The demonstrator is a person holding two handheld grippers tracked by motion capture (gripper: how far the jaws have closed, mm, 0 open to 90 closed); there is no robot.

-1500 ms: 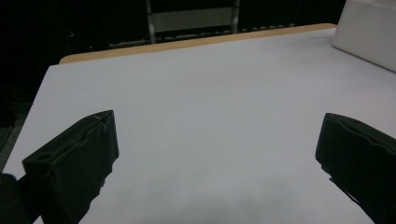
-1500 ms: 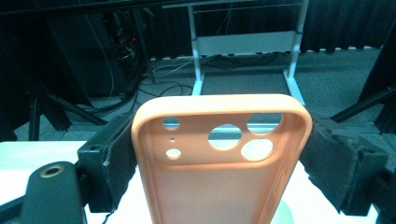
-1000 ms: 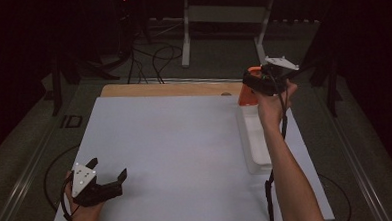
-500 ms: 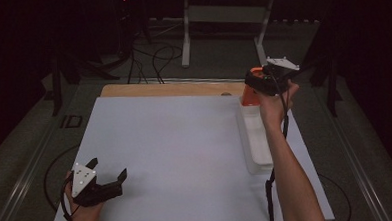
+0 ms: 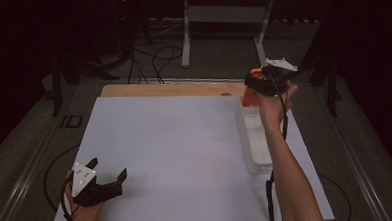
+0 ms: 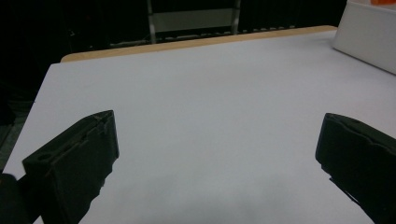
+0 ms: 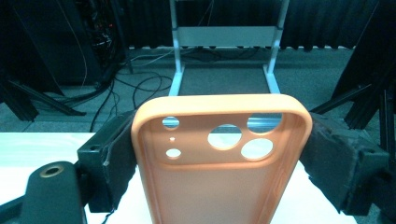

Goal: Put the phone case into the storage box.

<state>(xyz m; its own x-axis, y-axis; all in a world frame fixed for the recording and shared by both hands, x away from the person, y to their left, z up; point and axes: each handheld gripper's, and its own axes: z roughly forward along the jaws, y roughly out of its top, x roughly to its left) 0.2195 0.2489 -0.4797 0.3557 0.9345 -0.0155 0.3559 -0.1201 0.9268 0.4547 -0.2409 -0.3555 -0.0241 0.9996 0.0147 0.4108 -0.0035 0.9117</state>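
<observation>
1. The tray (image 5: 255, 148) lies on the table (image 5: 175, 146), along its right edge.
2. The phone case (image 7: 219, 158) sits over the tray's far end, between the right gripper (image 5: 263, 82) jaws.
3. The left gripper (image 5: 107, 177) rests well left of the tray, at the table's near corner.

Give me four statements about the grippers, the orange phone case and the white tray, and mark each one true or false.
1. The right gripper clamps the orange phone case between its fingers. True.
2. The left gripper holds the phone case. False: it is open with nothing between its fingers, low over the white table.
3. The white tray lies along the table's right side. True.
4. The phone case has no cutouts. False: several camera holes show near its top edge.
</observation>
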